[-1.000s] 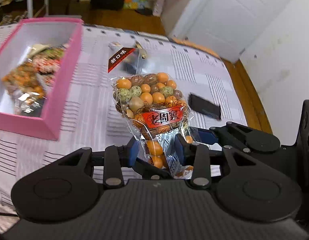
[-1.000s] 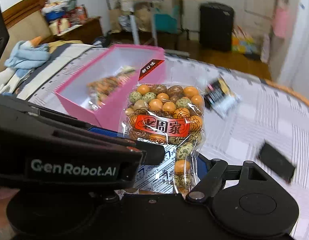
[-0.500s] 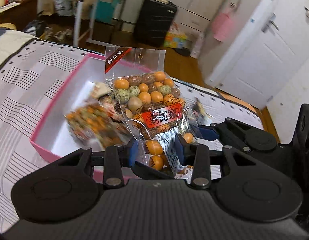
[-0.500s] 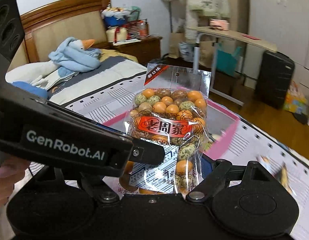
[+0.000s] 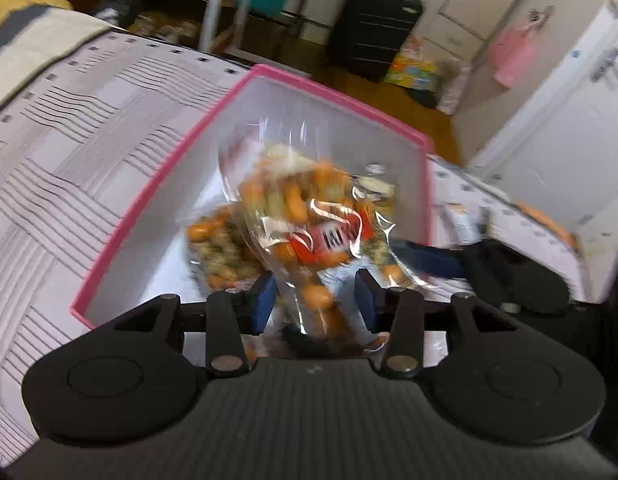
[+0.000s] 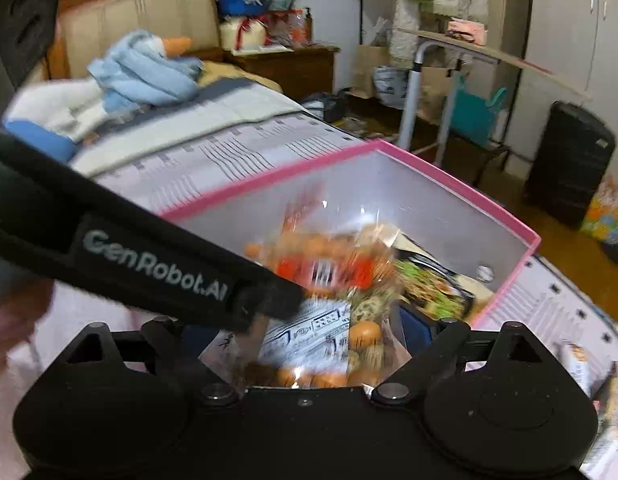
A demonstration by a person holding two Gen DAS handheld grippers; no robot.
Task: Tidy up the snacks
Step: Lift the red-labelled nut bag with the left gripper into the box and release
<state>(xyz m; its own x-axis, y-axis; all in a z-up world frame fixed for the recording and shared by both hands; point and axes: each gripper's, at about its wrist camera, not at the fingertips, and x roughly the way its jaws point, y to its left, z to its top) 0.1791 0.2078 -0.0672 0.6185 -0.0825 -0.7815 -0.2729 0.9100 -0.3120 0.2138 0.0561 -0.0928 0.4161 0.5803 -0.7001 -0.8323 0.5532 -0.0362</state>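
Presently a clear plastic bag of orange and green coated nuts with a red label point(image 5: 309, 220) is seen blurred above the open pink-rimmed cardboard box with white inner walls point(image 5: 149, 200), which rests on the pale striped bedcover point(image 5: 69, 140). The long axis of the bag is directed away from both cameras: its printed bottom end is nearest the grippers, while its transparent header is tipped forward and slightly left, toward the far wall of the box. From the right wrist view the same lean is shown, with the red label of the bag point(image 6: 321, 272) facing up and toward the camera.

The lower end of the bag is placed between the blue pads point(image 5: 263, 300) of the left gripper point(image 5: 315, 300), but a gap is visible on each side, so the bag is not clamped; these jaws have just been opening. The jaws of the right gripper point(image 6: 309, 332) have also just been opening and are spread wide around the bag, with one blue pad point(image 6: 413, 328) just beside the film and the other hidden behind the black body of the left gripper.

Other snack packets point(image 6: 429, 284) are lying on the floor of the box beneath and beyond the bag; whether they are touched by it cannot be told through the blur
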